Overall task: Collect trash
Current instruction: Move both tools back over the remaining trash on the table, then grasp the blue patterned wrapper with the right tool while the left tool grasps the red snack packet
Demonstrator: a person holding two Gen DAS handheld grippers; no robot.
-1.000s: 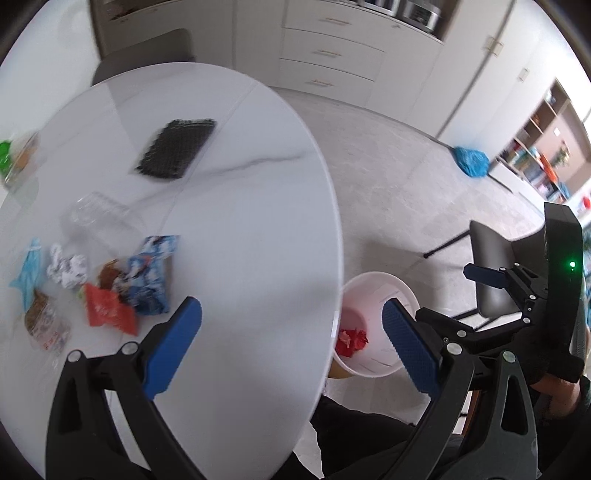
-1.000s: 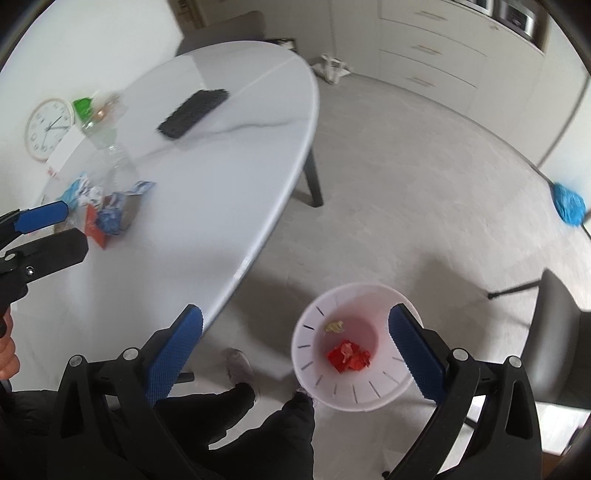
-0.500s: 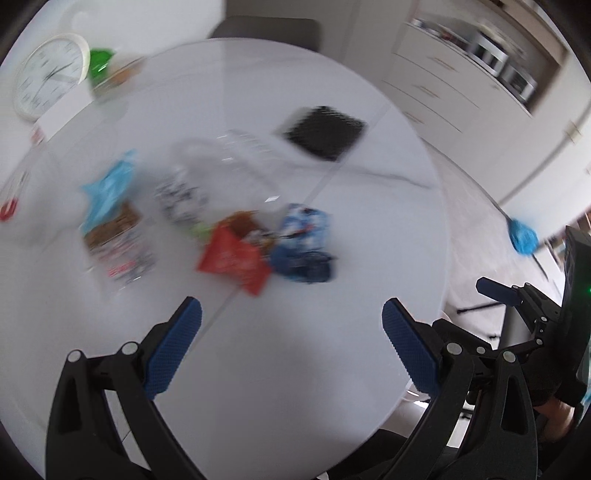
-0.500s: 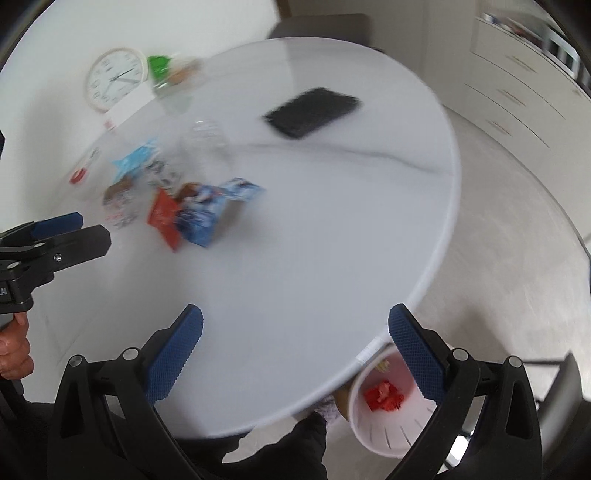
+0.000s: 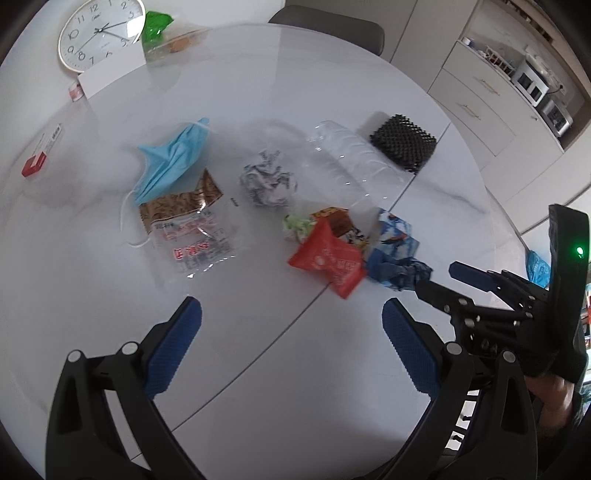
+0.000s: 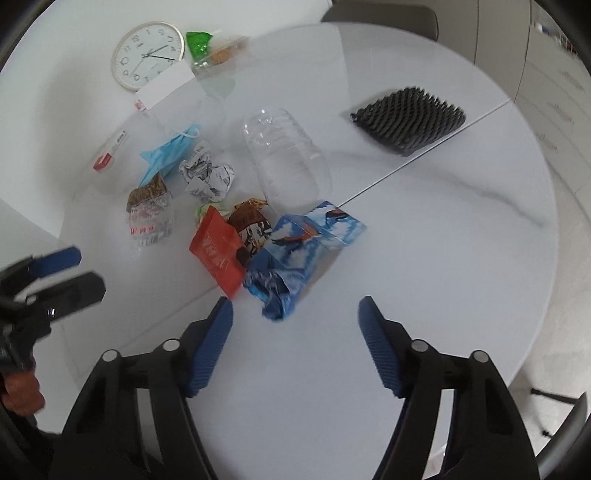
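Observation:
Trash lies in a heap on the white round table [image 5: 258,369]: a red wrapper [image 5: 327,258] [image 6: 218,254], a crumpled blue carton [image 6: 299,251] [image 5: 395,254], a ball of printed paper [image 5: 267,181] [image 6: 207,175], a clear plastic bottle [image 5: 347,162] [image 6: 288,162], a blue face mask [image 5: 171,158] [image 6: 168,153] and a clear printed bag [image 5: 192,229] [image 6: 149,218]. My left gripper [image 5: 291,336] hangs open over bare table, short of the red wrapper. My right gripper [image 6: 295,332] has its jaws closing just short of the blue carton, with nothing between them.
A black mesh pad [image 5: 402,142] [image 6: 410,118] lies at the table's far right. A wall clock [image 5: 99,31] [image 6: 147,55], a white card and a green-topped bag [image 6: 208,48] stand at the back. A small red-ended box [image 5: 40,155] lies left. Cabinets [image 5: 487,96] line the far right.
Both grippers swung from the floor bin, which has left view, to above the table near the trash heap. The right gripper's jaws have narrowed.

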